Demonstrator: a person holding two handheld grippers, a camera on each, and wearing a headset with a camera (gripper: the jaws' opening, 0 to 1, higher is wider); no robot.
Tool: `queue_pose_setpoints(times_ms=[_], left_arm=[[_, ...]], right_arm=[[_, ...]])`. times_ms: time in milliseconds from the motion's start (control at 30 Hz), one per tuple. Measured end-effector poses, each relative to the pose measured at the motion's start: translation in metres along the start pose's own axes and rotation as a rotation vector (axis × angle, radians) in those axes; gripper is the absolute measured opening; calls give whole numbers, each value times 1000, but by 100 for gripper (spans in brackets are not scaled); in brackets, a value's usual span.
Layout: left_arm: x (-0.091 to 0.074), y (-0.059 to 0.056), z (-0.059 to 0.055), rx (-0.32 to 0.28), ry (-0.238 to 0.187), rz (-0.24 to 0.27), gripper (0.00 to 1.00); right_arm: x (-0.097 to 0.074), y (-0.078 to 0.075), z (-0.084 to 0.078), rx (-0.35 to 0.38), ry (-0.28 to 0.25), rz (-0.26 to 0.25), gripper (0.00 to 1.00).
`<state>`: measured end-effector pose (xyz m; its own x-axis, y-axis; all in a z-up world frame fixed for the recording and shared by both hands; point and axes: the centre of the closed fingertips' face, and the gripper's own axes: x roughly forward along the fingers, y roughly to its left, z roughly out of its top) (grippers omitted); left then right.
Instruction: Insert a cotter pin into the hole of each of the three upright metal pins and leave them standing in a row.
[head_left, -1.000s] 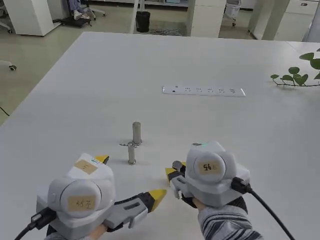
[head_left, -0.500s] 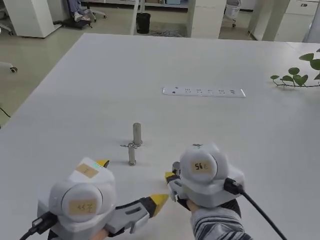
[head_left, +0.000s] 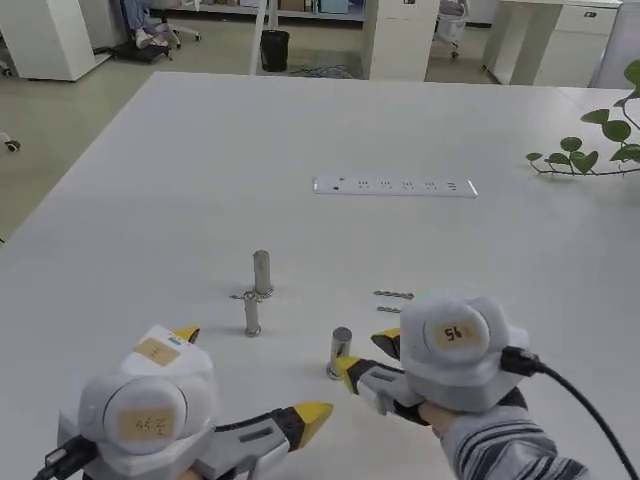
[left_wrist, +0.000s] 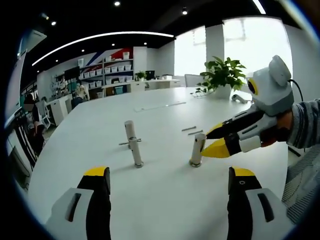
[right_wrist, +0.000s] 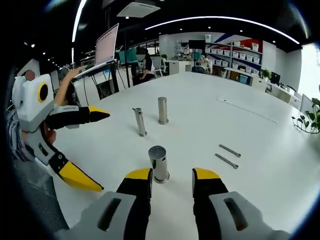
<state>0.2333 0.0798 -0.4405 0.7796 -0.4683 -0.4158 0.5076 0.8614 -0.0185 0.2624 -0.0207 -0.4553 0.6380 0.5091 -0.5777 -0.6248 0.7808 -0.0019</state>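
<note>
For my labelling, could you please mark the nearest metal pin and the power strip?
nearest metal pin (head_left: 341, 345): head view, on its upright shaft.
power strip (head_left: 395, 186): head view, middle of its top face.

Three metal pins (head_left: 261, 270) (head_left: 252, 316) (head_left: 341, 349), three cotter pins (head_left: 393, 294) (head_left: 388, 309) (head_left: 246, 296), one power strip (head_left: 395, 187)

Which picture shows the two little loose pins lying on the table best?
The right gripper view: both loose pins lie in the open, beside the nearest metal post. The head view has them small, next to the right gripper. The left gripper view shows them tiny, behind that post.
</note>
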Motion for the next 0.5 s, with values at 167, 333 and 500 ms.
queue_pose_setpoints(times_ms=[167,333,500], left_arm=[[-1,0,1,-1,-3,-5,99],[-1,0,1,4,0,-7,99],[-2,0,1,6,6,-8,99]], right_arm=[[-8,-13,-1,-41,45,67,28],[-8,-32,-2,-120,91,95,28],[-4,-47,-1,-180,150,130,28]])
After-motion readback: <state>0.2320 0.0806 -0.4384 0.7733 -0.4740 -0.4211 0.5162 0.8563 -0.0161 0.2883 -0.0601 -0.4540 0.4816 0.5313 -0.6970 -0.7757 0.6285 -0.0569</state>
